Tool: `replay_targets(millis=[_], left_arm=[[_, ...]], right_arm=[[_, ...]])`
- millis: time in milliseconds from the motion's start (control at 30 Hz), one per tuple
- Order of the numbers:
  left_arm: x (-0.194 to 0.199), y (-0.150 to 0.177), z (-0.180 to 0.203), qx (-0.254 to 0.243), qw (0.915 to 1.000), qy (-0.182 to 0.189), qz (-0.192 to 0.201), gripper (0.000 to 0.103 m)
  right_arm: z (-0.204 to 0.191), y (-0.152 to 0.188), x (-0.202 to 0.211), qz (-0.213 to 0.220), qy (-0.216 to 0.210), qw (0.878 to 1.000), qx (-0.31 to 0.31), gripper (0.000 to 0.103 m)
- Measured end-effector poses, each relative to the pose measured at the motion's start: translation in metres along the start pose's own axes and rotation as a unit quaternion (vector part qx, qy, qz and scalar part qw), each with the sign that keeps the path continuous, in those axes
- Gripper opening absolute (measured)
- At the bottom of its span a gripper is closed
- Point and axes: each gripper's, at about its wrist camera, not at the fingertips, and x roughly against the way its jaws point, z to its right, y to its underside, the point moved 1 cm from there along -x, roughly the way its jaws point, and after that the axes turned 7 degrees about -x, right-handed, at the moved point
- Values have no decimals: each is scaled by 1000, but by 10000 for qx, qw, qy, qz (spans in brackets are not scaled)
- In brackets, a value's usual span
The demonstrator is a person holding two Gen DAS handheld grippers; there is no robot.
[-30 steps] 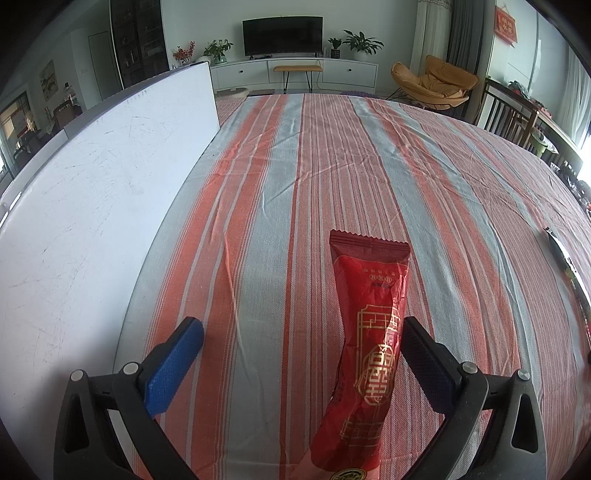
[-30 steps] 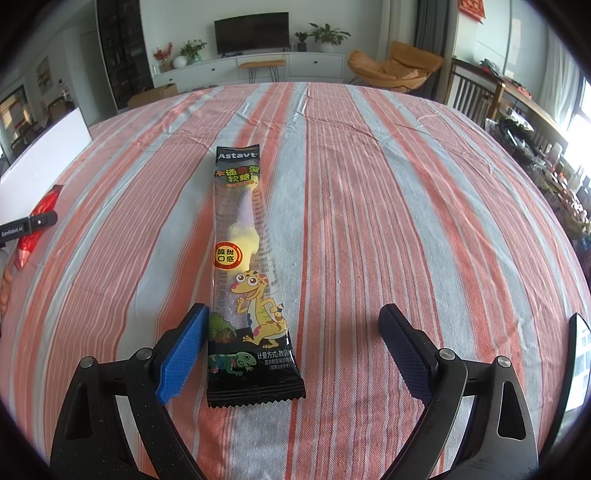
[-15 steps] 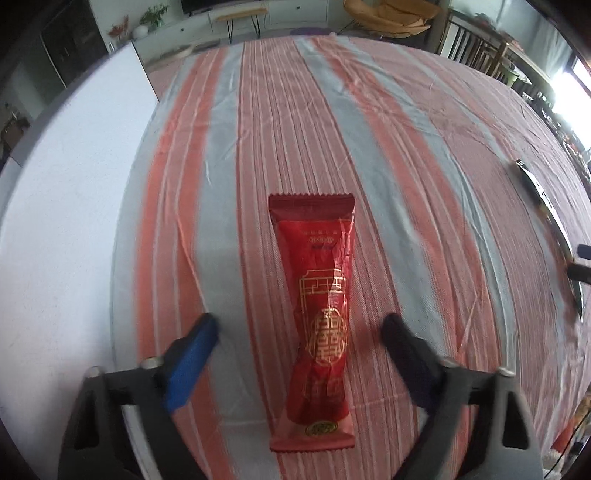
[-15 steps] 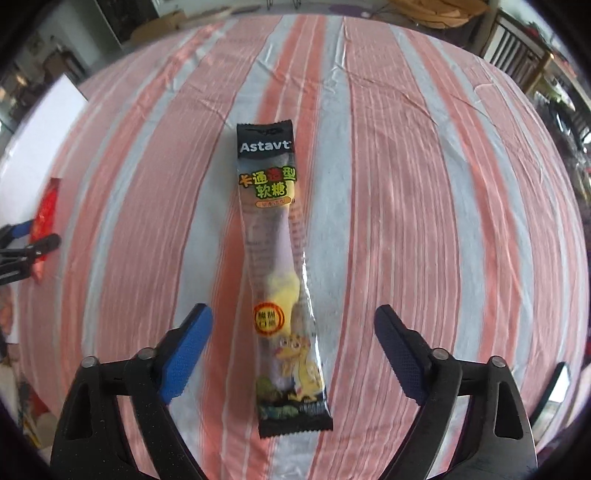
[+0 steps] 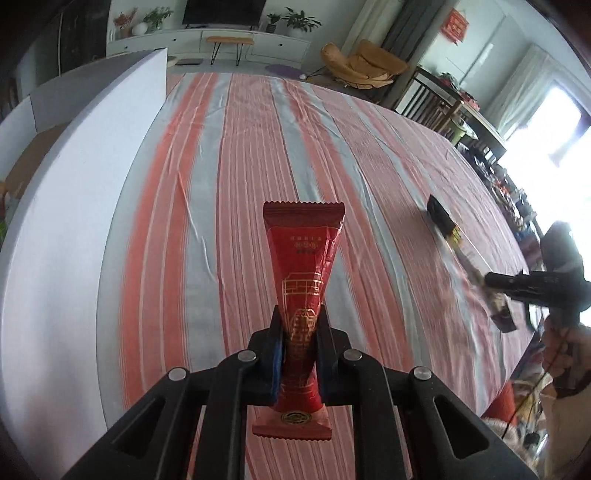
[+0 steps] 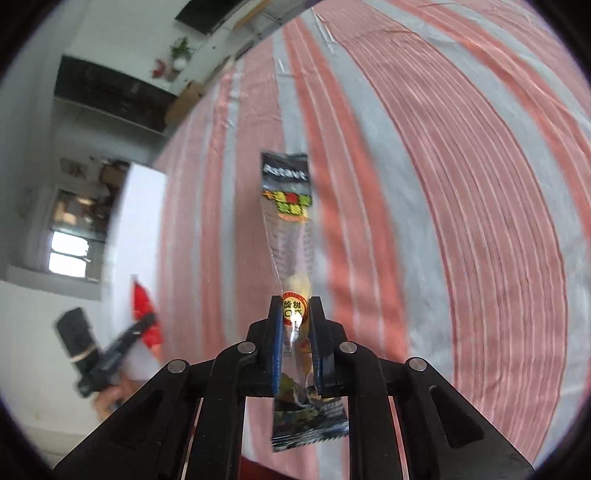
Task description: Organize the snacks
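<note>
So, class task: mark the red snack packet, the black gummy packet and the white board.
red snack packet (image 5: pixel 303 258), left wrist view, upper printed face.
black gummy packet (image 6: pixel 285 171), right wrist view, black top band.
white board (image 5: pixel 74 206), left wrist view, flat face.

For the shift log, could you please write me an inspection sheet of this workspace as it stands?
Surface: striped cloth, wrinkled, orange and grey.
Job's things: red packet; gummy packet; one in each gripper.
Clutter: white board along the left edge.
Grippers: left gripper shut on red packet; right gripper shut on gummy packet.
Cables: nothing seen.
Surroundings: living room, TV, orange chair, plants.
</note>
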Motion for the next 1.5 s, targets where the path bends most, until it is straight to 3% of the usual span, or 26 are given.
replay_targets(millis=[67, 167, 300, 367, 467, 500, 533, 567, 700, 800, 867, 900, 933, 1000, 1067, 1200, 1300, 1367, 1500], left_arm=[[7, 5, 7, -35, 10000, 1, 76, 13], [18, 6, 7, 186, 9990, 296, 264, 13], [25, 12, 7, 352, 9977, 429, 380, 13], [23, 15, 8, 338, 9980, 429, 330, 13], [18, 23, 8, 320, 9987, 348, 208, 13], [16, 26, 7, 362, 9985, 358, 181, 13], [15, 29, 6, 402, 9983, 378, 171, 13], [14, 32, 5, 449, 9980, 413, 166, 13], [12, 33, 8, 467, 9977, 456, 186, 13], [15, 30, 13, 399, 9978, 467, 258, 13], [18, 28, 13, 403, 9975, 478, 331, 13], [21, 28, 13, 436, 9971, 496, 390, 13], [23, 28, 11, 454, 9967, 511, 439, 13], [32, 30, 10, 482, 9959, 529, 557, 13], [47, 32, 8, 497, 9941, 592, 764, 13], [89, 32, -1, 705, 9860, 833, 1259, 13], [129, 27, -16, 872, 9771, 916, 1713, 13], [162, 22, -34, 993, 9714, 789, 2009, 13], [213, 17, -83, 1174, 9658, 98, 2312, 13]], right_arm=[[-6, 3, -4, -41, -28, 10000, 54, 12], [-9, -1, -5, -97, -751, 9965, -350, 11], [-7, -6, -28, -267, -1892, 9759, -1056, 11], [-7, -1, -41, -304, -2040, 9714, -1179, 11], [-20, 5, -50, -166, -1154, 9919, -503, 14], [-27, 5, -54, -117, -791, 9964, -281, 21], [-32, 5, -58, -91, -564, 9983, -150, 38], [-39, 3, -60, -58, -400, 9992, -44, 46], [-84, -11, -78, 116, 378, 9973, 623, 48], [-107, -17, -100, -80, 830, 9927, 875, 58], [-131, -21, -115, 76, 1438, 9806, 1327, 48], [-139, -21, -120, 140, 1645, 9739, 1559, 29], [-145, -22, -127, 119, 1662, 9719, 1662, 19], [-146, -26, -127, 151, 1387, 9797, 1441, 18], [-143, -24, -118, 175, 832, 9894, 1181, 17], [-177, -22, -83, 313, -77, 9925, 1181, 17], [-247, -18, -63, 368, -800, 9840, 1547, 17], [-307, -11, -55, 355, -1226, 9722, 1963, 17], [-414, 17, -61, 196, -1769, 9475, 2657, 17]])
